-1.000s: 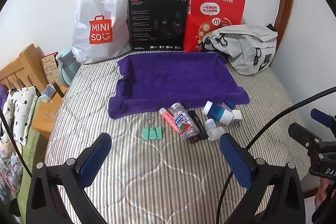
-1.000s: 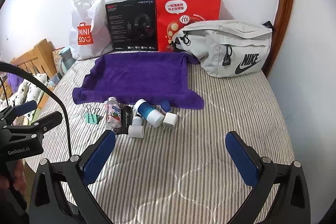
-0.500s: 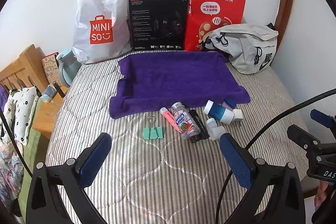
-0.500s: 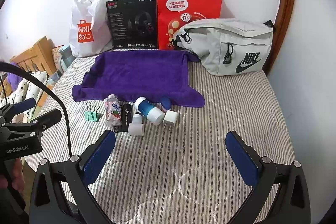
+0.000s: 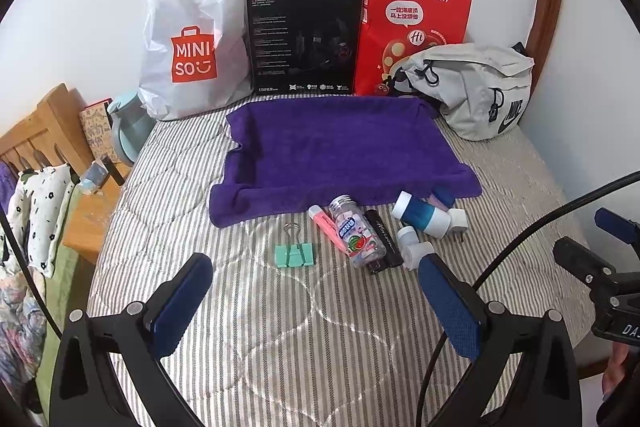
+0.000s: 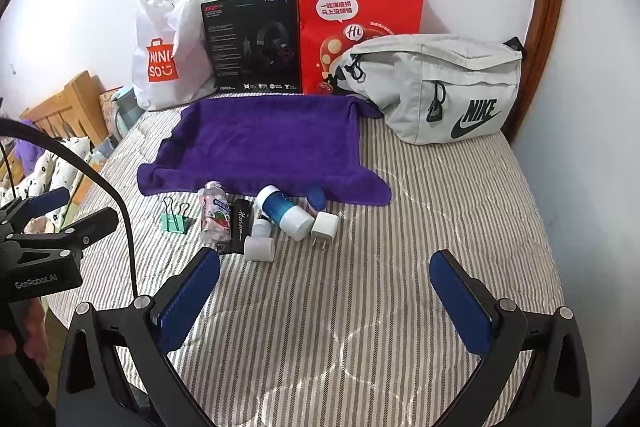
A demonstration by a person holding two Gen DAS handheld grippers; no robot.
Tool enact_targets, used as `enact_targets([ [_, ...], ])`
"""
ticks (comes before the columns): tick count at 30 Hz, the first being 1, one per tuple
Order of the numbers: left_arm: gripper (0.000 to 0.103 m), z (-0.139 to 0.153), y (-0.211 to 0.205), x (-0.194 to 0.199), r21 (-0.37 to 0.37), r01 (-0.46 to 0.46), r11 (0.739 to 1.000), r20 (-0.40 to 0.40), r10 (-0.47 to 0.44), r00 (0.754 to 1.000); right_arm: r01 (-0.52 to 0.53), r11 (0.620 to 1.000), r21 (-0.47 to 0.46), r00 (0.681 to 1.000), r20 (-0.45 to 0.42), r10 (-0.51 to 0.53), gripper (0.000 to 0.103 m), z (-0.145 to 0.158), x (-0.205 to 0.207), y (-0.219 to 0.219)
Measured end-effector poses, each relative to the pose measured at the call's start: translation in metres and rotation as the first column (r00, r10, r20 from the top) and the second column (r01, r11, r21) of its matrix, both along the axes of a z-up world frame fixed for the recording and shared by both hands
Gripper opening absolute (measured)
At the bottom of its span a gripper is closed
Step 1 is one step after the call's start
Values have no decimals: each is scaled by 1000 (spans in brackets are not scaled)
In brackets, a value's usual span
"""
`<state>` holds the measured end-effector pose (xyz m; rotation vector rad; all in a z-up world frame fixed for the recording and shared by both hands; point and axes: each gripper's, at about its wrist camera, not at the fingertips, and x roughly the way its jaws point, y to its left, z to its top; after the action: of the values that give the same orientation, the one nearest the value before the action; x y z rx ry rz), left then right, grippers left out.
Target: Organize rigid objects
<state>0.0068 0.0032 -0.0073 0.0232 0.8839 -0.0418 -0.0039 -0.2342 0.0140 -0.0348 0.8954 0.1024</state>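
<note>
Though near, clip (image 5: 295, 255) beyond left tool (image 5: 316, 307)

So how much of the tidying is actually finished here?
Nothing looks done yet. The purple towel lies bare, while the green binder clip, candy bottle, blue-and-white bottle and white charger plug sit jumbled on the striped mattress at the towel's near edge. Both the left tongs and right tongs hang open, holding nothing. All the sorting remains.
</note>
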Motion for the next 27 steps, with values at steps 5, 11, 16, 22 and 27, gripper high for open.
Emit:
enact_targets([
  [5,103,-11,7,10,-2,-8,1000,-19,8,1000,-4,1000,1,1000,-20,4,103,-7,8,-1],
  [11,103,-48,23,33,57,-65,996,-88,70,994,-7,1000,-3,997,-71,7,103,-22,19,0],
  [16,103,-84,35,52,21,-76,997,-150,78,986,-30,999,-11,996,-90,29,103,-30,26,5],
  [22,102,-118,33,71,12,-73,997,-182,74,980,-22,999,-26,990,-140,18,103,-49,35,-2],
  [27,85,-137,35,84,-54,-100,994,-193,88,977,7,999,-37,981,-195,-14,103,-69,43,-14],
])
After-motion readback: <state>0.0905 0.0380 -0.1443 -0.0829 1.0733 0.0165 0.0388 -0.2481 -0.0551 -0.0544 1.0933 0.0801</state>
